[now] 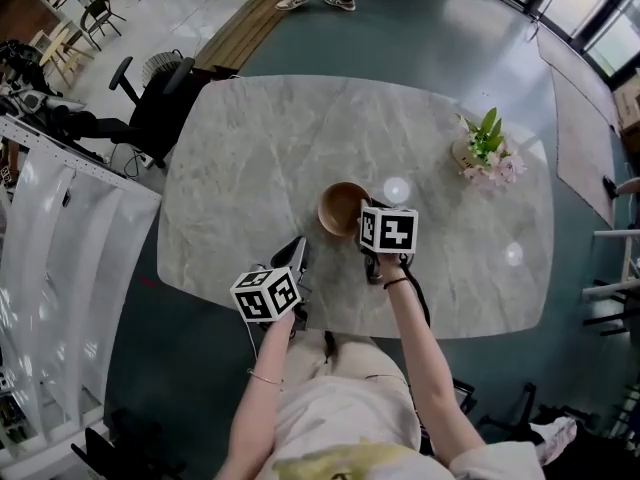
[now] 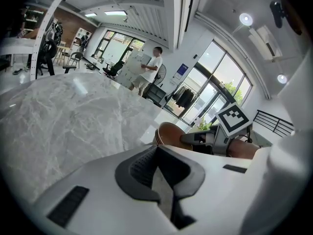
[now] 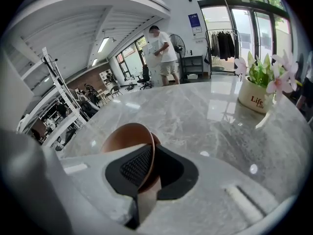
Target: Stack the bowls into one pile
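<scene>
A brown bowl [image 1: 340, 208] stands on the marble table [image 1: 250, 138], a little right of its middle. My right gripper [image 1: 363, 220] reaches it from the near right and is shut on its rim. In the right gripper view the bowl's wall [image 3: 124, 138] runs between the two black pads [image 3: 136, 164]. My left gripper [image 1: 299, 246] is near the table's front edge, left of the bowl and apart from it, pads together with nothing between them. The left gripper view shows the bowl [image 2: 168, 132] ahead, with the right gripper [image 2: 199, 140] on it.
A small pot of flowers [image 1: 487, 151] stands at the table's right side, also in the right gripper view as the pot [image 3: 255, 96]. A black office chair [image 1: 150, 98] is beyond the table's left corner, and a white rack [image 1: 50, 228] lies further left. A person [image 3: 164, 45] stands far off.
</scene>
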Demonstrator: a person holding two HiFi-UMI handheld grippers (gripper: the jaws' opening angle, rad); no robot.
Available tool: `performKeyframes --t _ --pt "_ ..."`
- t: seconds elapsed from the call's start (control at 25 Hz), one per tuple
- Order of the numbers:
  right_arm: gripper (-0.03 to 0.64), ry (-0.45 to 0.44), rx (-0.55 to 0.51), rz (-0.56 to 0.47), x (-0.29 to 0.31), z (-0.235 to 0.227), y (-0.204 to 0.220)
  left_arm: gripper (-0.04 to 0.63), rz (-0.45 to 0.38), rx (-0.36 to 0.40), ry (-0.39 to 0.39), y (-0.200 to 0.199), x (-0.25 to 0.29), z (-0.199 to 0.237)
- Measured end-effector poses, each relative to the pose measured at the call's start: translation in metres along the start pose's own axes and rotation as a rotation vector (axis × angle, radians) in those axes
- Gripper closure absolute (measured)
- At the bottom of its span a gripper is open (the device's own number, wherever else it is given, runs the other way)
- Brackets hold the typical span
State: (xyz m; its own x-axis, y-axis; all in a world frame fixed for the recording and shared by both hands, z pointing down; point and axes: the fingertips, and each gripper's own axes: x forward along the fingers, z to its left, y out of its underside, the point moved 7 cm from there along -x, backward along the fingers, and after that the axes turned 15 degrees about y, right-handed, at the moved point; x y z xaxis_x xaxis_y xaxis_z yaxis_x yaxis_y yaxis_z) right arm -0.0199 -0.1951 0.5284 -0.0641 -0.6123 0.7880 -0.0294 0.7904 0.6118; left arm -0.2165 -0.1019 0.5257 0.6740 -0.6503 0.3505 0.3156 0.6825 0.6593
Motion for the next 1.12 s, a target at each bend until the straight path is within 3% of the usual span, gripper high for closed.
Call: performKeyframes --t 0.52,0.8,1.12 --pt "0.552 -0.014 -0.102 -0.082 -0.005 0.005 -0.002 0.595 -0.007 0.006 -0.003 -0.001 0.003 -0.003" --pt "0.525 -0.060 -0.071 -0.102 -0.011 -0.001 -0.003 0.595 -0.023 0.018 0.002 -0.006 0.003 -0.007" --pt "0.546 -0.143 -0.043 -0.175 -0.035 -0.013 -0.006 0.595 -0.074 0.110 0.011 -0.027 -0.004 -0.021"
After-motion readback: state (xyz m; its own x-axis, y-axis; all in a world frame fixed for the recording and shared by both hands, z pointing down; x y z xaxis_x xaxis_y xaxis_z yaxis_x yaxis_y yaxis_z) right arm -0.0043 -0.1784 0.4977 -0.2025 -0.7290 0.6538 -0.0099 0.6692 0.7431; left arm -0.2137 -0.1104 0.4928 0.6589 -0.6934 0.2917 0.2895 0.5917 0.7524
